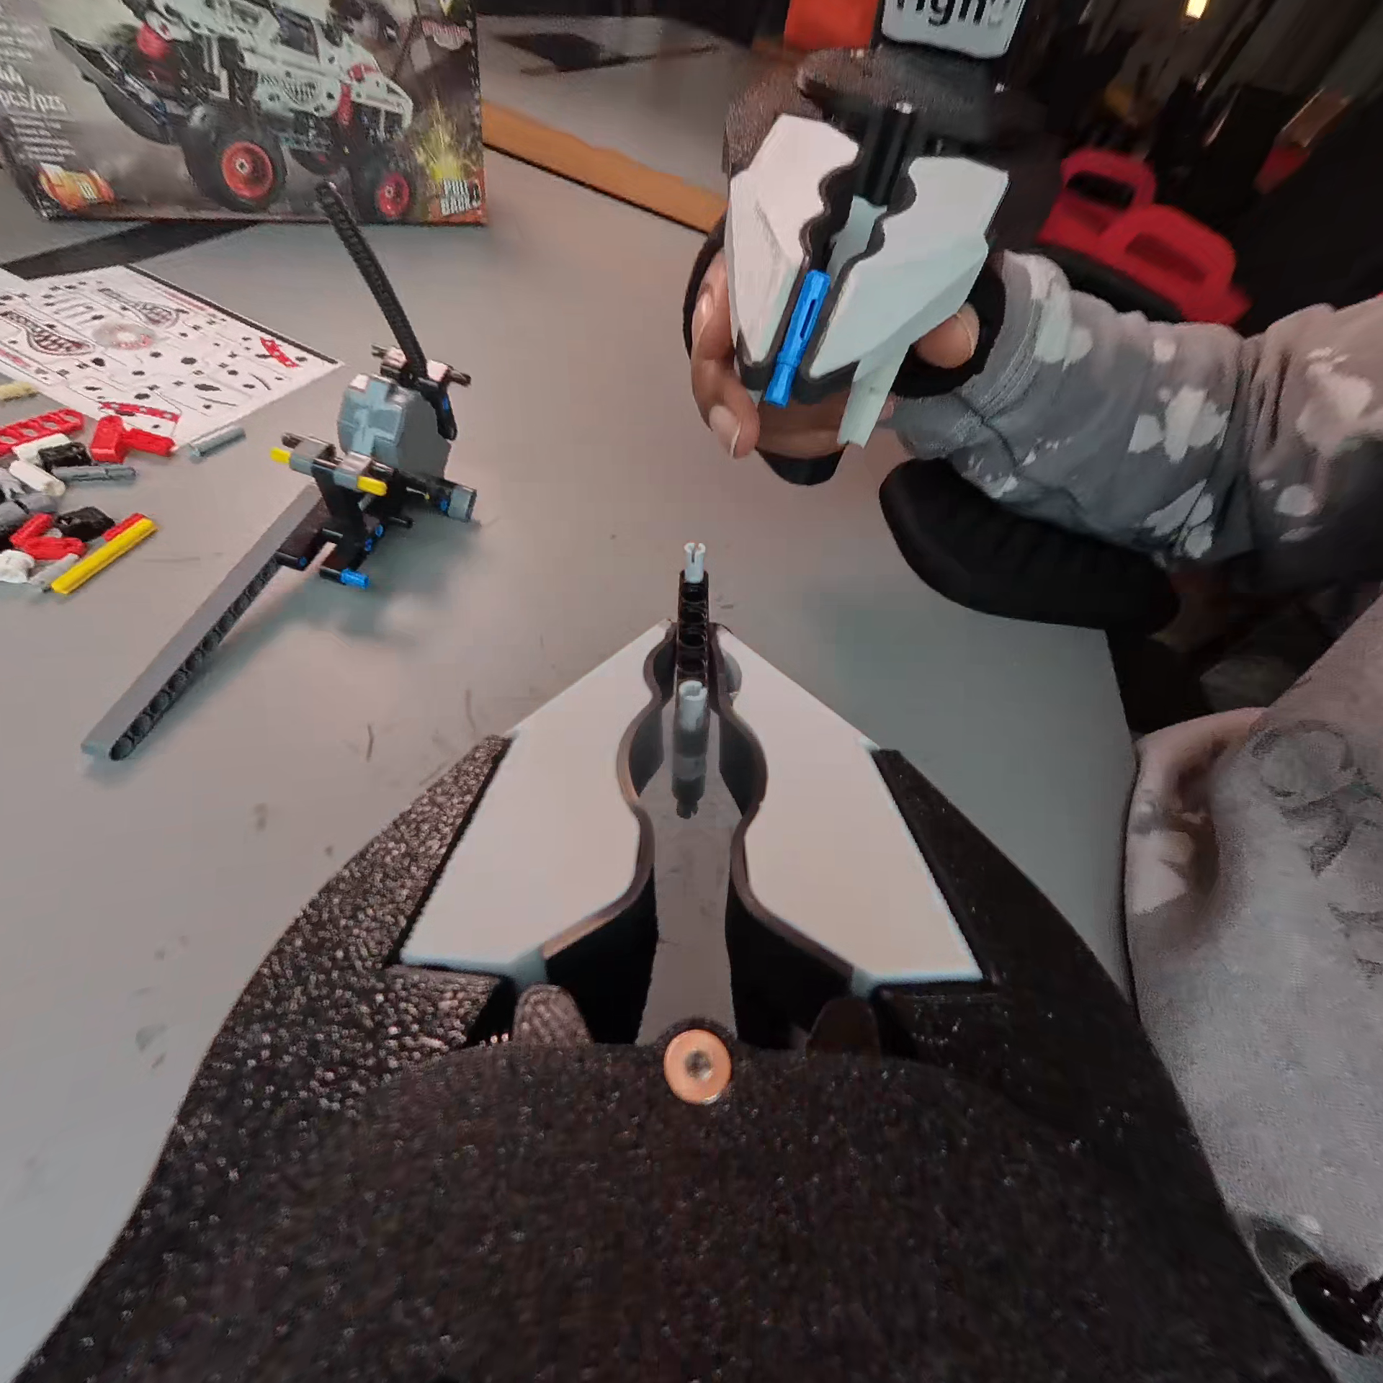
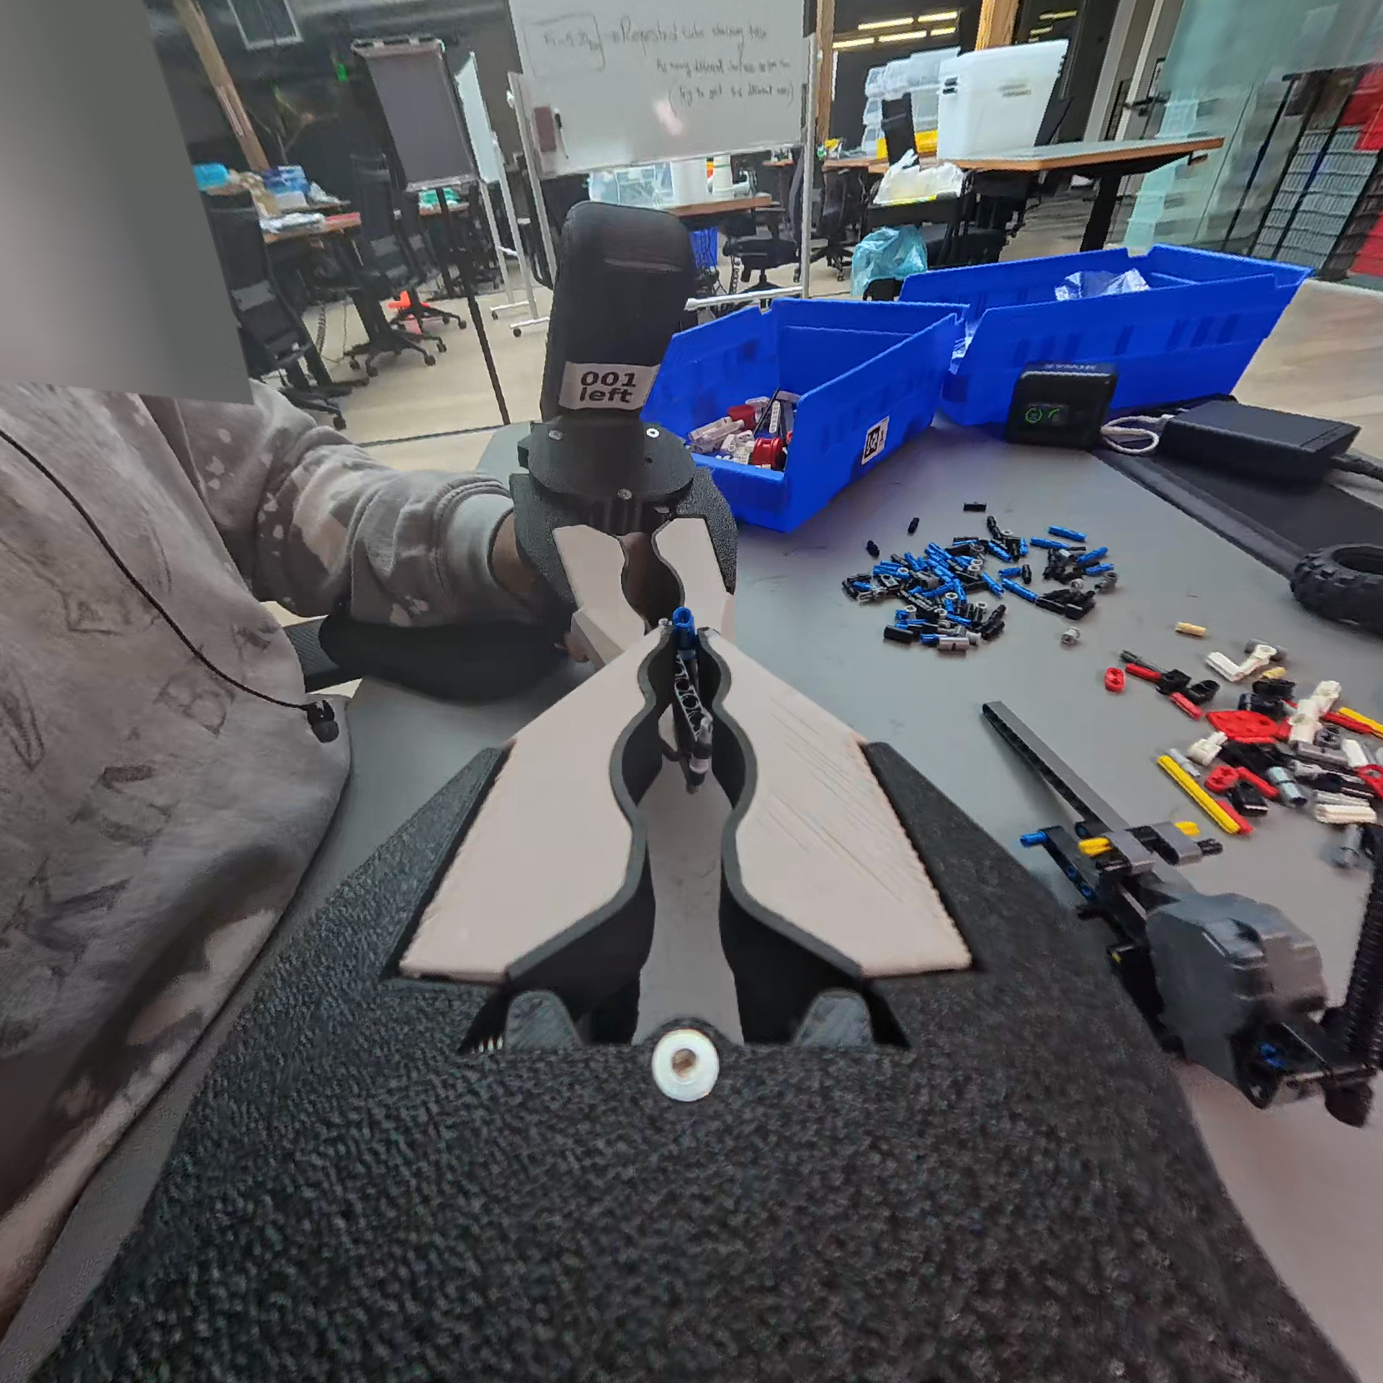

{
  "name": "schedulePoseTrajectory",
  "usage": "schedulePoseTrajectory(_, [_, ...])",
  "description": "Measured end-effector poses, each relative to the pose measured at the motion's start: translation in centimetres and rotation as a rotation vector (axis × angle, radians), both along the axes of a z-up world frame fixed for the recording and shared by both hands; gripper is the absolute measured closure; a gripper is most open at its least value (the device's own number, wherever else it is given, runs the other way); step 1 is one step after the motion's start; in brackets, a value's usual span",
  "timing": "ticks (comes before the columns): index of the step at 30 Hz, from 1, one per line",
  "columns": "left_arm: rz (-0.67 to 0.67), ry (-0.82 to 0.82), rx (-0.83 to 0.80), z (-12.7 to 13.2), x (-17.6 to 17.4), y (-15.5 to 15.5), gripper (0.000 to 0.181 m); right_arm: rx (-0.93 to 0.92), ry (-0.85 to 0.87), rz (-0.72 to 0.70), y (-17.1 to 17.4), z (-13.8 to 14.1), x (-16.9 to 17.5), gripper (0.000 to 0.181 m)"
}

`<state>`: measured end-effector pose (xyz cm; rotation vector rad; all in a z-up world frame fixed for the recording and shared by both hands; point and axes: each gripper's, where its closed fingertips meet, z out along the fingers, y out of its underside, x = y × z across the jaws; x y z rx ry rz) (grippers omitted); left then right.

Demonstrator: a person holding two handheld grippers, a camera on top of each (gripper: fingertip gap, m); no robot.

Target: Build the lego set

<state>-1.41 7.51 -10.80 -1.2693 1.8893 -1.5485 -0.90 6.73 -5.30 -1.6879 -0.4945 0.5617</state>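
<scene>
Early in build: small chassis (image 1: 374, 464) assembled on tabletop (image 1: 561, 419), many loose pieces (image 2: 980, 584) left; left tongs (image 1: 692, 629) clamped on beam (image 1: 692, 621), right tongs (image 2: 682, 636) clamped on blue pin (image 2: 682, 621)

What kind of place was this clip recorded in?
Most likely a shared office or lab workspace, not a home. Behind the grey table stand a whiteboard on a stand, rows of desks with office chairs, and blue parts bins.
</scene>
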Motion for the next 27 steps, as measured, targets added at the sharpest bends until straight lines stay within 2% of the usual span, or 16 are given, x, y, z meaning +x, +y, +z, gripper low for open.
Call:
schedulePoseTrajectory(3, [-0.027, 0.029, 0.071, -1.2, 0.0, -1.2, 0.175, 0.023, 0.111, -0.006, 0.1, 0.1, -0.6, 0.177])
schedulePoseTrajectory(6, [-0.060, 0.014, 0.094, -1.1, 0.1, -2.3, 0.175, 0.012, 0.142, -0.005, 0.9, -0.8, -1.8, 0.177])
schedulePoseTrajectory(9, [-0.062, -0.012, 0.122, -0.7, 0.3, -2.6, 0.174, -0.015, 0.055, 0.017, 1.2, -2.4, -2.7, 0.177])
schedulePoseTrajectory(13, [-0.018, -0.050, 0.125, 0.5, 0.0, -1.0, 0.175, -0.035, 0.055, 0.034, 1.0, -2.6, -2.2, 0.177])
schedulePoseTrajectory(20, [-0.024, -0.041, 0.203, 0.0, -0.8, -0.4, 0.174, -0.045, -0.123, 0.051, 1.0, -3.5, -2.3, 0.176])
schedulePoseTrajectory(27, [-0.052, -0.050, 0.041, 1.3, -1.4, -0.4, 0.175, 0.013, -0.184, 0.033, 1.2, -2.8, -2.3, 0.176])
